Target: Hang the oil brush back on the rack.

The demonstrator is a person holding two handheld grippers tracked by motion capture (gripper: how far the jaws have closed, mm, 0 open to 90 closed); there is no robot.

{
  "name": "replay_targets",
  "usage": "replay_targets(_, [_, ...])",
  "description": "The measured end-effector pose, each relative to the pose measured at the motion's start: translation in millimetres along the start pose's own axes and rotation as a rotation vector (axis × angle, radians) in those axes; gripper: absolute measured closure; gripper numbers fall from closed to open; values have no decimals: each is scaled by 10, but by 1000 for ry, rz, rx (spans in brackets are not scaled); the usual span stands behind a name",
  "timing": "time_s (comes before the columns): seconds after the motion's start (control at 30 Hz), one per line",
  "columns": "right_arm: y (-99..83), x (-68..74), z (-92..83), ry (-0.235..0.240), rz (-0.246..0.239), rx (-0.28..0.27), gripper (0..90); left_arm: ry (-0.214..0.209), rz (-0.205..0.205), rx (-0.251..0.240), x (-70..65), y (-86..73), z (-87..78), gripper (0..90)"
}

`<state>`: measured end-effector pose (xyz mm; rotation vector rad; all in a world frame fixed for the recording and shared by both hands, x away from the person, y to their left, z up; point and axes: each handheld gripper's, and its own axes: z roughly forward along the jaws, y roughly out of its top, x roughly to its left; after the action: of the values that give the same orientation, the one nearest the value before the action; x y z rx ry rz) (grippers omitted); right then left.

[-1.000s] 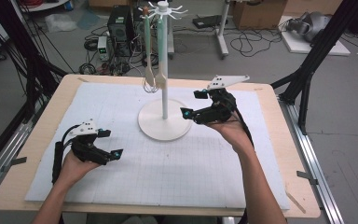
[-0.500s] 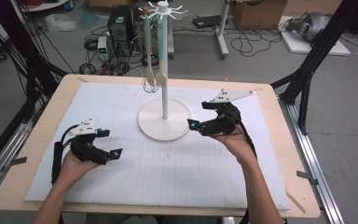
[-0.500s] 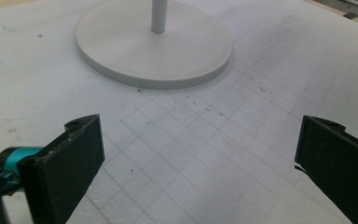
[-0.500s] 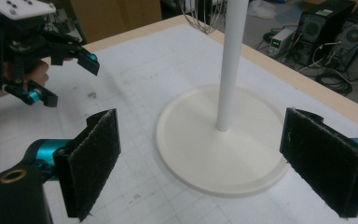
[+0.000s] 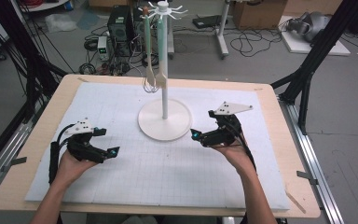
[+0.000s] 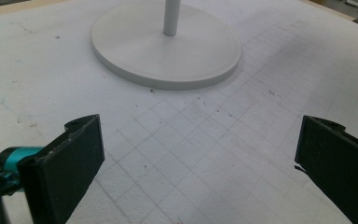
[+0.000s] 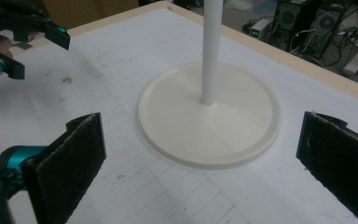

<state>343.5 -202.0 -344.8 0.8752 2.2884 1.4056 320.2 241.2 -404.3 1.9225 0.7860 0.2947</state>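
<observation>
Since a moment ago, the right gripper (image 5: 199,136) slid back from the white stand (image 5: 164,119), jaws wide apart and empty. Left gripper (image 5: 110,152) waits near, open too. Spoons (image 5: 147,70) hang up high; reach slowly.

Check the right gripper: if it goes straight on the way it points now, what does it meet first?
Likely the white stand's round base, then its pole. The right gripper is open and aims at it across bare mat; depth is a guess.
</observation>
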Motion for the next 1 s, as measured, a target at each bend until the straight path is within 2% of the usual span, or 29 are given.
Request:
replay_targets(0.2, [-124, 17, 38, -21, -6, 18, 0, 3, 4, -1, 1, 2, -11, 17])
replay_targets(0.37, [-221, 16, 38, -33, 15, 14, 0, 4, -1, -1, 4, -5, -21, 17])
replay_targets(0.43, [-233, 16, 37, -40, 24, 32, 0, 3, 1, 1, 5, -5, -19, 17])
replay_targets(0.67, [-262, 39, 5, -45, 14, 24, 0, 5, 0, 3, 3, -10, -25, 17])
replay_targets(1.0, [-380, 42, -55, -52, 31, 29, 0, 7, 1, 5, 6, -18, -30, 17])
